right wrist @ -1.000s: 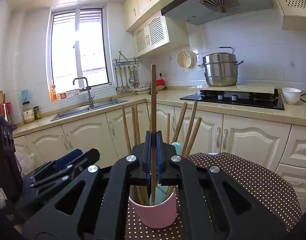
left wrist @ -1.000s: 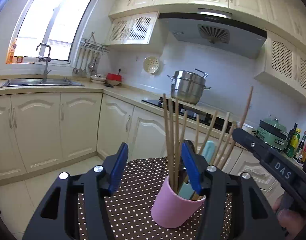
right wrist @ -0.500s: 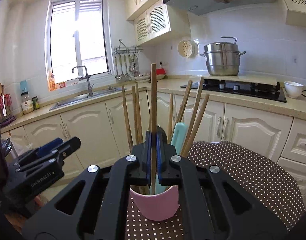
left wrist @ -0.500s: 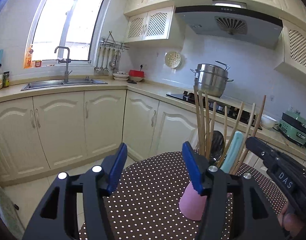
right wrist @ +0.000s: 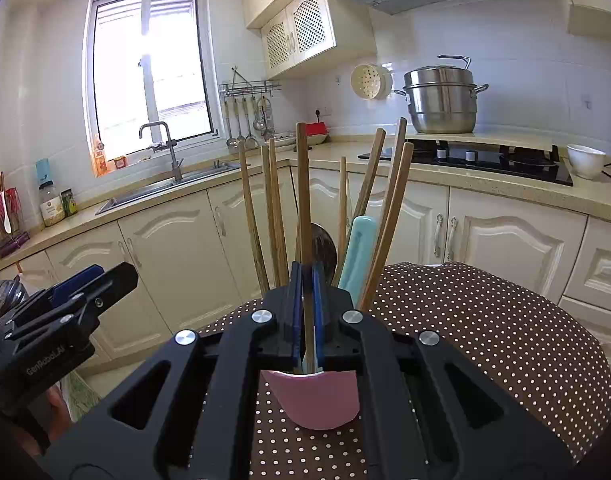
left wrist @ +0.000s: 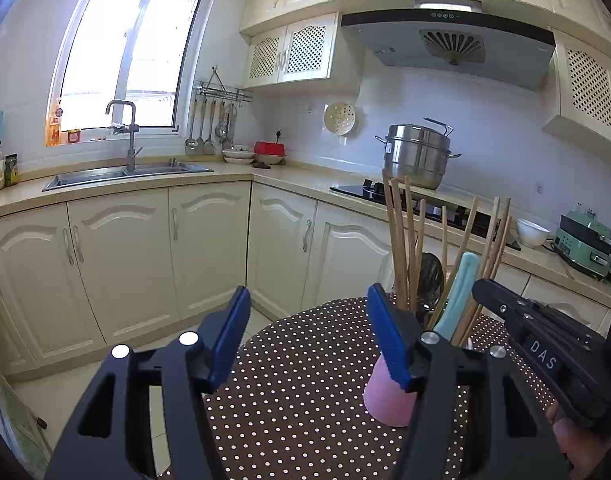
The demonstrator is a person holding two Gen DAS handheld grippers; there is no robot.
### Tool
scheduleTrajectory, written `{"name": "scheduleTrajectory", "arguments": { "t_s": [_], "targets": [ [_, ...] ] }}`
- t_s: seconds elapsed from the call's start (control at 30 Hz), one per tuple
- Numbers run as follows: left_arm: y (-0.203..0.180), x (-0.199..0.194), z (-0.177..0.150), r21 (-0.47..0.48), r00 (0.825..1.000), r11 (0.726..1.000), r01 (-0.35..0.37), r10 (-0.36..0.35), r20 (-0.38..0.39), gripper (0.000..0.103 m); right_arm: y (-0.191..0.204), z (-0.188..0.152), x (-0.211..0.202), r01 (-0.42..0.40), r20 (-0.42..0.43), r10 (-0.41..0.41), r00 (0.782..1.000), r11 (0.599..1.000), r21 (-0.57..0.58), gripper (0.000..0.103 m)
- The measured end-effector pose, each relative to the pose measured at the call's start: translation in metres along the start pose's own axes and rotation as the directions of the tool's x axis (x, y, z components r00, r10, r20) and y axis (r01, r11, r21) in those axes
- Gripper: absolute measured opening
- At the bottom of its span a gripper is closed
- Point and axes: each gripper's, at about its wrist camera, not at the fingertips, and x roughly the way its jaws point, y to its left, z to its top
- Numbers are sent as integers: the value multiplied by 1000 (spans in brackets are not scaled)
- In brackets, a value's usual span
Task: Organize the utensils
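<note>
1. Right gripper (right wrist: 308, 312): blue fingers (right wrist: 294, 300) clamped tight on one wooden chopstick (right wrist: 302, 184), gripped low on the shaft, stick upright, lower end down inside the pink cup (right wrist: 313, 400).
2. Pink cup sits on the brown polka-dot table (right wrist: 485, 340), directly below the right gripper in the right wrist view; lower right in the left wrist view (left wrist: 387, 400), partly hidden behind the left gripper's right-hand finger (left wrist: 387, 344).
3. Cup contents: bundle of wooden chopsticks (right wrist: 265, 216) fanned outward, a light-blue utensil handle (right wrist: 357, 256), a dark spoon bowl (right wrist: 323, 244) behind the held stick.
4. Left gripper (left wrist: 307, 338): fingers apart and opening, nothing between them, only bare tablecloth visible in the gap. Sits left of the cup, not touching it as far as visible.
5. Left wrist view also shows the right gripper body (left wrist: 545, 344) coming in from the right edge, a bit of the holding hand (left wrist: 573, 436) below it.
6. Right wrist view shows the left gripper (right wrist: 65, 300) at lower left, off the table edge, well clear of the cup.
7. Background: sink (left wrist: 121, 172) under the window, steel steamer pot (left wrist: 417, 156) by the hob, white bowl (left wrist: 531, 232) on the counter.
</note>
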Motion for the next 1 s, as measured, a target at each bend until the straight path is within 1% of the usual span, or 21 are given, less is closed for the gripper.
{"name": "scheduleTrajectory", "arguments": {
  "t_s": [0.13, 0.17, 0.23, 0.27, 0.33, 0.47, 0.57, 0.67, 0.73, 0.83, 1.0],
  "targets": [
    [0, -11, 1, 15, 1000, 1000, 2, -2, 9, 61, 2, 0, -4, -1, -8, 1, 1000, 1000, 8, 7],
    [-1, -14, 2, 18, 1000, 1000, 4, -4, 13, 61, 2, 0, -5, -2, -9, 2, 1000, 1000, 9, 11],
    [-2, -22, 3, 25, 1000, 1000, 0, -1, 24, 62, 4, 1, -10, 2, -1, -2, 1000, 1000, 10, 35],
    [-2, -27, 4, 28, 1000, 1000, -1, 0, 29, 62, 6, 2, -15, 3, 16, -3, 1000, 1000, 13, 59],
    [-1, -36, 5, 33, 999, 999, -2, 1, 39, 62, 8, 3, -23, 0, 43, -1, 999, 1000, 16, 60],
    [-1, -58, 11, 46, 998, 999, -4, 1, 66, 65, 12, 8, -42, -6, 65, 5, 998, 1000, 20, 60],
    [-4, -81, 15, 70, 994, 998, -1, -6, 105, 70, 17, 11, -62, -11, 86, 8, 996, 1000, 28, 60],
    [-8, -106, 19, 96, 989, 995, -15, 1, 146, 74, 20, 14, -87, -12, 109, 8, 994, 999, 40, 64],
    [-10, -124, 21, 111, 986, 994, -15, -4, 168, 75, 25, 15, -108, -9, 127, 3, 992, 999, 46, 67],
    [-13, -153, 25, 120, 981, 993, -15, -8, 194, 81, 35, 14, -141, -4, 153, -2, 988, 999, 40, 71],
    [-16, -197, 29, 130, 975, 991, -4, -25, 221, 86, 59, 12, -191, 32, 178, -33, 983, 999, 6, 80]
  ]
}}
